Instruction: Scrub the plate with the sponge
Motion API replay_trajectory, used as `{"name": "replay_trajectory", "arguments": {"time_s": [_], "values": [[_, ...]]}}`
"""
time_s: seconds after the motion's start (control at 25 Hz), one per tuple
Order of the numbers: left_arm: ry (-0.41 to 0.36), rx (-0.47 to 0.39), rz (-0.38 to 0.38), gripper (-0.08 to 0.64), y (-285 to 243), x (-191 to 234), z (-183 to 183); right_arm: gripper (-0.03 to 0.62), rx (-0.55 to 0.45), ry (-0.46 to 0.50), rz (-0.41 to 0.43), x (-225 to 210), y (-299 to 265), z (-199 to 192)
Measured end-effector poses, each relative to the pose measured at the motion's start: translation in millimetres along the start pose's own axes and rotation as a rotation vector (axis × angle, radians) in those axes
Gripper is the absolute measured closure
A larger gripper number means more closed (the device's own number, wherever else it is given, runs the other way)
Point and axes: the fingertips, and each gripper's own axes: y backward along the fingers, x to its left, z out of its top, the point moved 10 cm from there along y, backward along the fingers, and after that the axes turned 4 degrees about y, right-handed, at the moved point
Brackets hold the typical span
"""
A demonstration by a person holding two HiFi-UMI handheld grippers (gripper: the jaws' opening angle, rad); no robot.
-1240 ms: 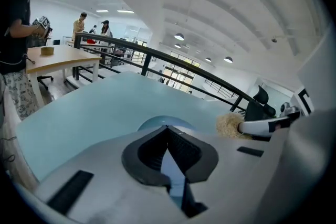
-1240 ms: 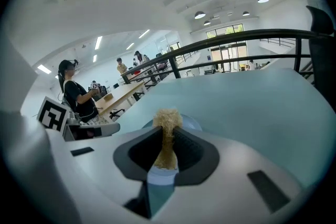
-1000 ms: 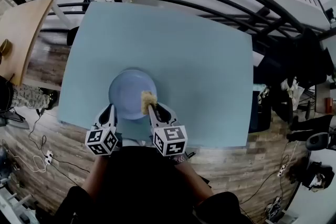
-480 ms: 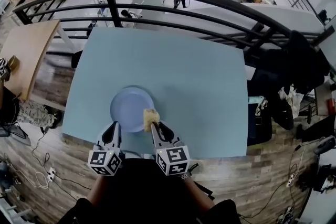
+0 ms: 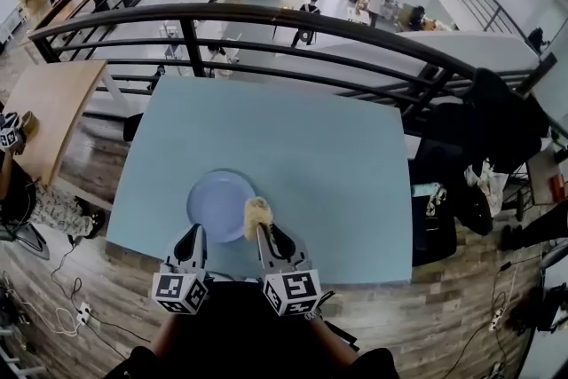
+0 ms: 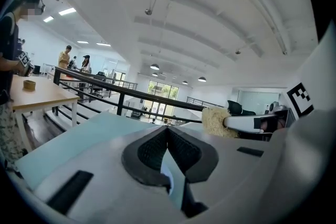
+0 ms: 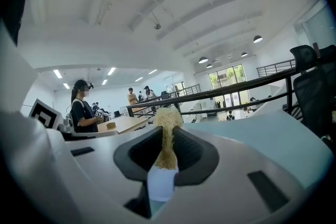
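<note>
A pale blue round plate (image 5: 217,201) lies on the light blue table (image 5: 319,164), near its front edge. My right gripper (image 5: 260,225) is shut on a yellow fibrous sponge (image 5: 257,212), which sits over the plate's right rim. In the right gripper view the sponge (image 7: 167,131) stands pinched between the dark jaws of the right gripper (image 7: 167,139). My left gripper (image 5: 195,235) hovers by the plate's near-left rim. In the left gripper view its jaws meet at the tips of the left gripper (image 6: 167,129) with nothing between them. The sponge (image 6: 213,121) shows to its right there.
A black metal railing (image 5: 266,18) runs past the table's far edge. A wooden table (image 5: 49,106) stands at the left with a person (image 7: 83,107) beside it. Dark bags and chairs (image 5: 484,155) crowd the right side. Wood floor lies below the table's front edge.
Both grippers and the plate sit lower in the head view as the camera tipped up. The sponge has slid from the plate's right part to its right rim.
</note>
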Motion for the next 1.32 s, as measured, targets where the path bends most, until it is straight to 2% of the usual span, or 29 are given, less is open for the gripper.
{"name": "replay_trajectory", "arguments": {"time_s": [0.24, 0.72, 1.32], "values": [[-0.007, -0.029, 0.009, 0.557, 7, -4, 2, 0.528, -0.022, 0.031, 0.026, 6, 4, 2], [-0.011, -0.017, -0.011, 0.557, 5, -14, -4, 0.528, -0.016, 0.029, 0.027, 0, 11, 0], [0.013, -0.008, 0.014, 0.557, 14, -7, -10, 0.528, 0.003, 0.032, 0.059, 7, 8, -7]]}}
